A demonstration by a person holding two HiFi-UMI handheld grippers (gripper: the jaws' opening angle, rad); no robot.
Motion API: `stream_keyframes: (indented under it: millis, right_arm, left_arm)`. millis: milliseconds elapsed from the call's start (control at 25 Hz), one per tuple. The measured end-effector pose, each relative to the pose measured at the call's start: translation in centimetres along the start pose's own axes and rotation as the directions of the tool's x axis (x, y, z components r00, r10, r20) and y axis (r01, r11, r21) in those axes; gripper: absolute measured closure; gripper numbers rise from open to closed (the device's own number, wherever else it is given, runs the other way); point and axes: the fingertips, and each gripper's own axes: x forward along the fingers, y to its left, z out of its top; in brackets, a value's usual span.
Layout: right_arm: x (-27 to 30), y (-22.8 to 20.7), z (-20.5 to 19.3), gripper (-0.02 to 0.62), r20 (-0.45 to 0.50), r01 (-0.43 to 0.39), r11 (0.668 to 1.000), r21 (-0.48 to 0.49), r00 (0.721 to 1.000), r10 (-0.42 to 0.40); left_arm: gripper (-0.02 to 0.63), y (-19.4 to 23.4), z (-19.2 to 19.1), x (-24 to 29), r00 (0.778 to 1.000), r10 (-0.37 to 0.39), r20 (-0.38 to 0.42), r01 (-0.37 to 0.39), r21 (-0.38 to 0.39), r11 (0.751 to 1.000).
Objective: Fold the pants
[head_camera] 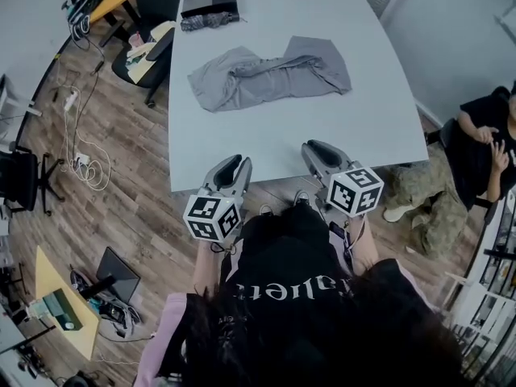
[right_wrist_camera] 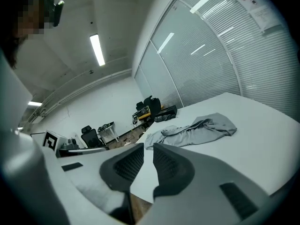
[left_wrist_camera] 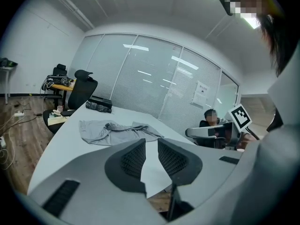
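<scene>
Left gripper (head_camera: 233,163): jaws slightly apart, empty, over near counter (head_camera: 339,127) edge.
Right gripper (head_camera: 317,149): jaws slightly apart, empty.
Pants (head_camera: 266,75): grey, crumpled, mid-counter, well apart from both.

Grey pants (head_camera: 270,72) lie crumpled on the white table (head_camera: 339,127). The left gripper (head_camera: 232,166) and the right gripper (head_camera: 316,149) hang at its near edge, well apart from them.
</scene>
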Motion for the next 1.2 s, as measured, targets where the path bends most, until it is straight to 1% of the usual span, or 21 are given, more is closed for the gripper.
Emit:
stream_keyframes:
  millis: [160, 320, 480, 720, 840, 1000, 1200]
  right_arm:
    - [-1.2, 1.2, -0.4, 0.534, -0.001, -0.009, 1.0, -0.028, 1.0, 0.009]
    - [-2.1, 1.9, -0.7, 0.54, 0.002, -0.015, 0.999, -0.047, 1.0, 0.015]
    - [-4.0, 3.1, -1.4, 0.543, -0.015, -0.043, 0.996, -0.082, 0.999, 0.042]
    - [-8.5, 4.0, -2.9, 0.546, -0.028, -0.098, 0.988, -0.121, 0.995, 0.095]
    - [-10.5, 4.5, -4.0, 0.548, -0.035, -0.124, 0.984, -0.13, 0.992, 0.12]
    - [-12.7, 5.4, -5.4, 0.551, -0.039, -0.16, 0.977, -0.14, 0.987, 0.156]
    - [-15.3, 6.4, -7.2, 0.552, -0.035, -0.198, 0.967, -0.158, 0.98, 0.195]
  left_arm:
    - [0.515, -1.3, -0.4, -1.3, 1.0, 0.0, 0.017, 0.0, -0.003, 1.0]
    - [0.517, -2.7, -0.6, -2.0, 1.0, 0.005, 0.027, -0.005, 0.012, 1.0]
    - [0.517, -4.5, -1.0, -3.2, 0.999, 0.018, 0.042, -0.019, 0.01, 1.0]
    - [0.517, -8.7, -1.8, -5.0, 0.995, 0.056, 0.082, -0.056, -0.002, 0.998]
    - [0.517, -10.6, -2.7, -6.1, 0.993, 0.073, 0.091, -0.072, -0.017, 0.997]
    - [0.517, -13.0, -4.2, -7.7, 0.991, 0.08, 0.105, -0.075, -0.052, 0.996]
    - [0.517, -15.7, -6.3, -9.6, 0.989, 0.094, 0.11, -0.09, -0.046, 0.995]
